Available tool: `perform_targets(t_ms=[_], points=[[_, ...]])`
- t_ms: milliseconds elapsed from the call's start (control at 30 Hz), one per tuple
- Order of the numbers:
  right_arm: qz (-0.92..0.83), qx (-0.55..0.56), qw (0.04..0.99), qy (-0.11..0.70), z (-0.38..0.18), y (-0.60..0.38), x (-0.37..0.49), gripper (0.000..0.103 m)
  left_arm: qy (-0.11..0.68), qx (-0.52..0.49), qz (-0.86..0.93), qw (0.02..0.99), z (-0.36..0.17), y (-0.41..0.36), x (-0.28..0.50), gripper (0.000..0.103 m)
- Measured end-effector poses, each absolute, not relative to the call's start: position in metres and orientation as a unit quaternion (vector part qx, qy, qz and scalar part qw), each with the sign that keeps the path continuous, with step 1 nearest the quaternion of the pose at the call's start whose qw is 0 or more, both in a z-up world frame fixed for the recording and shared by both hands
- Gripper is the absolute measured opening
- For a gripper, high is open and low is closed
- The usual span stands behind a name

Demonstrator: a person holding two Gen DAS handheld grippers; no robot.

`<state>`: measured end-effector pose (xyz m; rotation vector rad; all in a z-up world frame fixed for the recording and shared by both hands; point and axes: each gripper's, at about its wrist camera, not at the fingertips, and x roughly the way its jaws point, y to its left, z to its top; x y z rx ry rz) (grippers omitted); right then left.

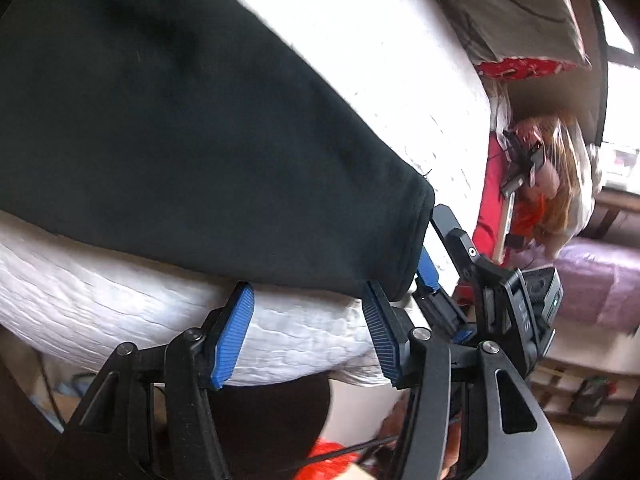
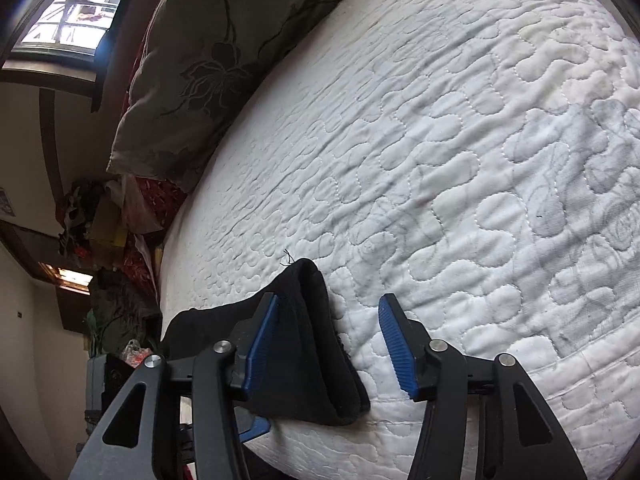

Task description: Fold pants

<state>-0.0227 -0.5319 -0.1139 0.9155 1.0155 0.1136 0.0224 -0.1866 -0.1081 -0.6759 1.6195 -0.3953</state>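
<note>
The black pants (image 1: 180, 152) lie on a white quilted mattress (image 1: 360, 40), one leg end reaching the mattress edge. My left gripper (image 1: 308, 320) is open just below the hem at that edge, holding nothing. The right gripper (image 1: 430, 268) shows beside the hem corner in the left wrist view. In the right wrist view the pants hem (image 2: 312, 352) lies between the open blue pads of my right gripper (image 2: 326, 344), nearer the left pad (image 2: 260, 344); the jaws stand wide apart.
A grey flowered pillow (image 2: 200, 64) lies at the head of the mattress (image 2: 460, 140). Clutter, bags and red cloth (image 1: 540, 184) sit beside the bed. A purple bundle (image 1: 592, 276) and floor shelves lie beyond the mattress edge.
</note>
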Motion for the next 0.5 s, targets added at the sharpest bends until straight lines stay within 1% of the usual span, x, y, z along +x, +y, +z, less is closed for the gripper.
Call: perform_targets(t_ms=[100, 233, 300, 367, 400, 433, 467, 500], points=[[0.066, 0.429, 0.769, 0.47, -0.115, -0.534, -0.018, 0.055, 0.712, -0.305, -0.164, 0.611, -0.118, -0.192, 0.019, 0.054], [0.094, 0.449, 0.752, 0.474, -0.12, -0.536, -0.006, 0.055, 0.706, -0.323, -0.161, 0.609, -0.118, -0.187, 0.016, 0.053], [0.106, 0.456, 0.741, 0.481, -0.124, -0.535, 0.001, 0.055, 0.705, -0.338, -0.159, 0.603, -0.12, -0.182, 0.018, 0.05], [0.129, 0.463, 0.732, 0.482, -0.127, -0.533, 0.01, 0.055, 0.705, -0.348, -0.153, 0.599, -0.122, -0.18, 0.019, 0.044], [0.139, 0.466, 0.727, 0.484, -0.129, -0.532, 0.014, 0.053, 0.705, -0.35, -0.15, 0.598, -0.124, -0.183, 0.02, 0.044], [0.145, 0.469, 0.723, 0.485, -0.129, -0.531, 0.017, 0.047, 0.705, -0.35, -0.149, 0.598, -0.124, -0.184, 0.02, 0.041], [0.146, 0.469, 0.722, 0.487, -0.13, -0.531, 0.02, 0.041, 0.704, -0.349, -0.15, 0.601, -0.122, -0.186, 0.022, 0.037], [0.143, 0.463, 0.722, 0.494, -0.131, -0.531, 0.022, 0.038, 0.702, -0.346, -0.151, 0.604, -0.121, -0.189, 0.024, 0.035]])
